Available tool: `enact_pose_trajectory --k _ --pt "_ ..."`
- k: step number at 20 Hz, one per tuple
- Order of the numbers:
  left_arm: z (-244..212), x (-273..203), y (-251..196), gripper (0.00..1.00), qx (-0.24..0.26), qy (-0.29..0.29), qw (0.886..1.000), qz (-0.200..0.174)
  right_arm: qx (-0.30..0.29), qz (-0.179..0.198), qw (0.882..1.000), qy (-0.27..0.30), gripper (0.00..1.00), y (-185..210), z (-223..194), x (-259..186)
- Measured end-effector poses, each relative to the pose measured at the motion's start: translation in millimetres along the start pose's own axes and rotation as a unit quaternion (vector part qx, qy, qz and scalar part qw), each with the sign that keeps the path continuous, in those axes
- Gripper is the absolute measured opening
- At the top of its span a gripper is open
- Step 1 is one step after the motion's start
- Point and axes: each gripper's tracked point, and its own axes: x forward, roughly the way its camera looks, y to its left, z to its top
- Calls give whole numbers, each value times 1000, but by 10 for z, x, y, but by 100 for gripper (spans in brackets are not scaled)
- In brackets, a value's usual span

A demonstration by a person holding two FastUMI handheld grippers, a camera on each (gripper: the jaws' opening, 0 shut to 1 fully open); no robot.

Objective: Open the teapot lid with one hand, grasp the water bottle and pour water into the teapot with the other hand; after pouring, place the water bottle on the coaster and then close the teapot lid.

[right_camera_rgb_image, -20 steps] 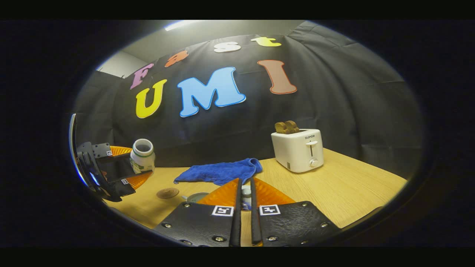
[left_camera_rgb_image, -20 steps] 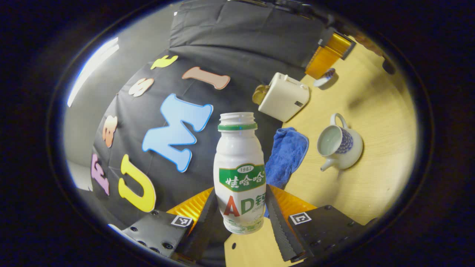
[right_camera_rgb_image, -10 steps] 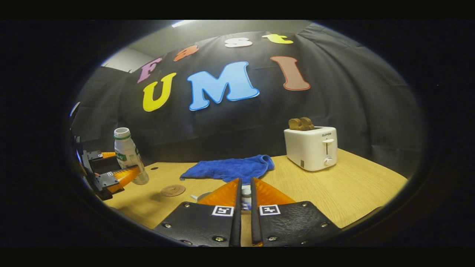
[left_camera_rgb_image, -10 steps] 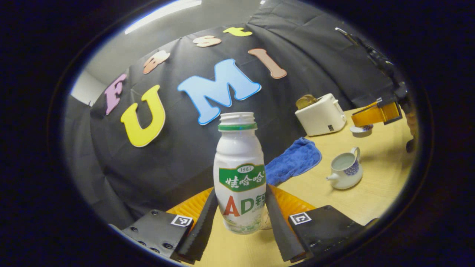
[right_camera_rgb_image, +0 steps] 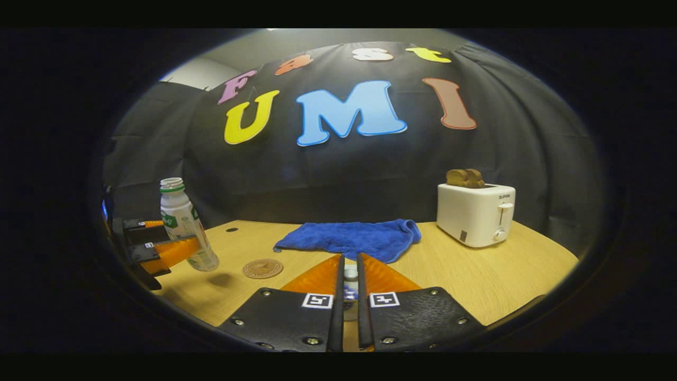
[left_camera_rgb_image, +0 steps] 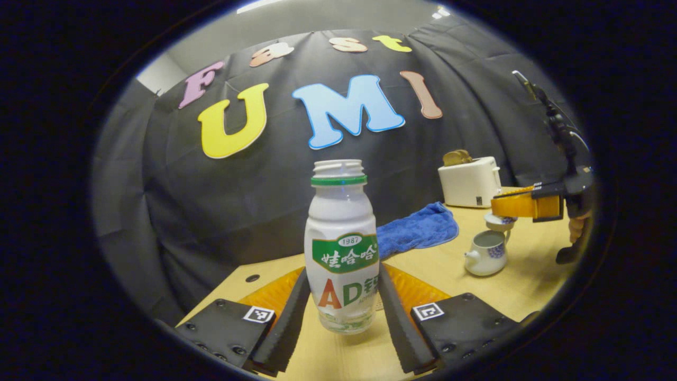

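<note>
The left gripper clamps the water bottle upright, uncapped, clear of the table; its green band bears "1987", with "AD" below. The right gripper has narrow jaws pinching the teapot lid above the open teapot. In the right gripper view, the coaster lies at 8 o'clock, bare wood around it. The toaster stands at 3 o'clock, marked "SUPOR"; the blue cloth is central.

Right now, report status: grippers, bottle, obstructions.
Left gripper shut on water bottle, upright, above table. Right gripper shut on teapot lid. Teapot open. Coaster unobstructed.
</note>
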Motion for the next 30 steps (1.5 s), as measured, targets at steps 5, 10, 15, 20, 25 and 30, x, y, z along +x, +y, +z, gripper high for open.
enact_pose_trajectory --k 5,10,15,20,25,30 --pt "-52 -66 -43 84 -46 6 999 -15 -27 2 1000 9 11 129 -67 93" --pt "-1 -123 -42 86 -52 2 999 -16 -40 -6 999 19 11 119 -149 153" --pt "72 -145 -64 86 -55 -5 998 -22 -37 -15 999 29 11 71 -229 182" --pt "124 -92 -92 86 -70 -7 997 -23 -33 -20 999 33 11 59 -281 184" --pt "200 24 -35 86 -97 -14 995 -17 -62 -29 997 29 12 66 -283 178" --pt "238 155 46 86 -109 -16 994 -10 -74 -47 996 24 37 -12 -276 150"
